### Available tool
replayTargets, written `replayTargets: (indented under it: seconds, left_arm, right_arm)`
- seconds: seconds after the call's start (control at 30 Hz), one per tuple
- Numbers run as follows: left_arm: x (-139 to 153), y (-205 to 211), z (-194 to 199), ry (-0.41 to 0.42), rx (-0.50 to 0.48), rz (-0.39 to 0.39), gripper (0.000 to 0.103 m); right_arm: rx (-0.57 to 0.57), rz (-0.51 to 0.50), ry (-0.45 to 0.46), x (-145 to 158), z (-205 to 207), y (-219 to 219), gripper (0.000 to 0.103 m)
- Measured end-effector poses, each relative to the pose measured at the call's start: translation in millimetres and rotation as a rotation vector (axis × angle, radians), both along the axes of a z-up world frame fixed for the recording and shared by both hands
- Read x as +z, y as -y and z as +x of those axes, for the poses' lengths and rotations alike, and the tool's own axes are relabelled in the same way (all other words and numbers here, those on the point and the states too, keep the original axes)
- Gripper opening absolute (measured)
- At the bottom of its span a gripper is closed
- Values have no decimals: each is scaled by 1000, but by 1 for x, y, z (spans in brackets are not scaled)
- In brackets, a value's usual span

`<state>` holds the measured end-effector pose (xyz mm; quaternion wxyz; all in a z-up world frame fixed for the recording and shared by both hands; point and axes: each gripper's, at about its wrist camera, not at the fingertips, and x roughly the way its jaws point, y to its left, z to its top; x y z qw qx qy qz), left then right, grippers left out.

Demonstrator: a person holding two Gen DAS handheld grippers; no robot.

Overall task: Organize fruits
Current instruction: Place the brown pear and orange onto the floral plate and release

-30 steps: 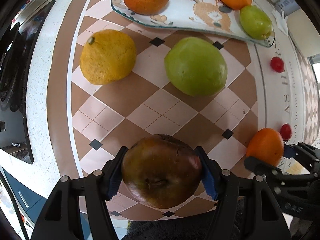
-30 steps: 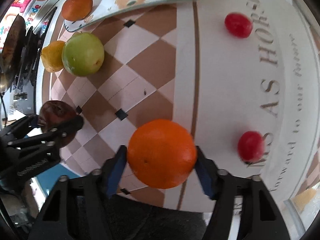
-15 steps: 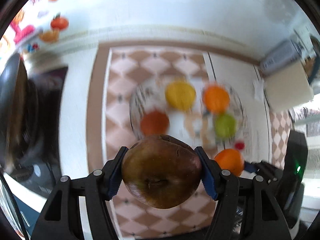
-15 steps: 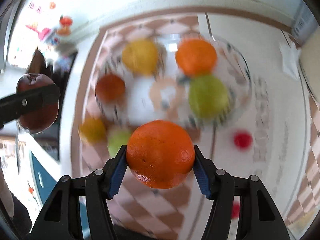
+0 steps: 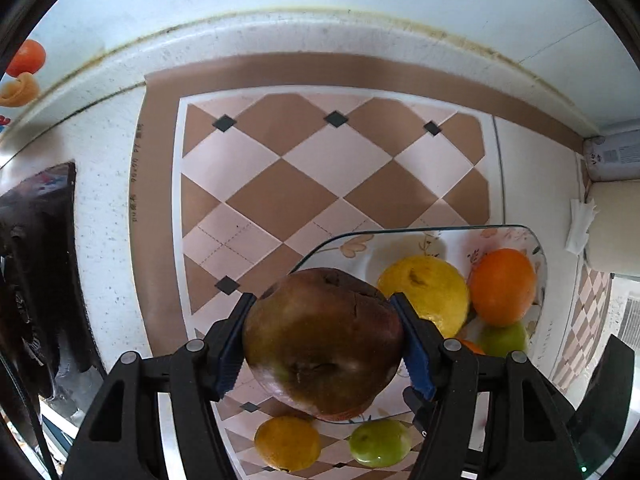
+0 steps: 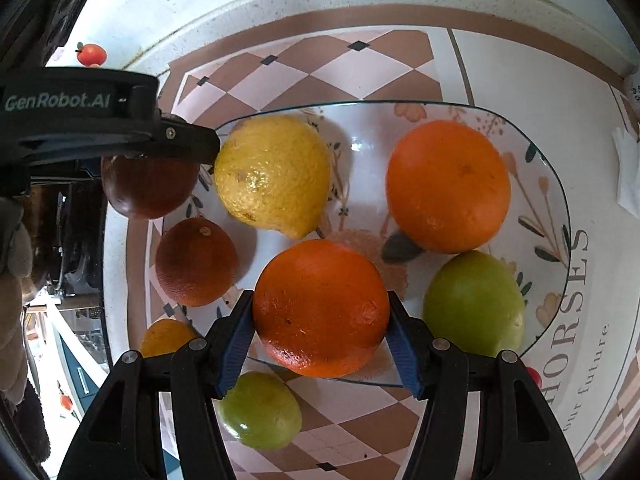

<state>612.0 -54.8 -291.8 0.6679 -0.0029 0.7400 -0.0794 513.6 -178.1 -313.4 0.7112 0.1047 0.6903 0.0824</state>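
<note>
- While both grippers hang over the patterned glass plate [image 6: 552, 200], the dark red-brown apple [image 5: 324, 344] sits clamped between the blue pads of the left gripper [image 5: 326, 344] at the plate's left edge.
- The right gripper [image 6: 320, 320] is closed on a round orange [image 6: 320, 308], held above the plate's middle.
- A second ago both fruits hung over the checkered mat on the desk [image 5: 108, 240], short of the plate.

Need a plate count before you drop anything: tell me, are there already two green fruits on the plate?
No. Only one green fruit lies on the plate; the other green one sits on the mat outside its rim.
</note>
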Motion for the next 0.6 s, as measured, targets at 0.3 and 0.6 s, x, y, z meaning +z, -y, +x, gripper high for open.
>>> replayTargets:
  seconds: [0.3,0.6]
  left_arm:
    - [4,-5,1,2,12,-19,82]
    - [54,-18,-27,146,29,6,86]
  right_arm:
    - [-25,14,-26,13,7,0,88]
    - [-32,-116,47,62,-8,29,94]
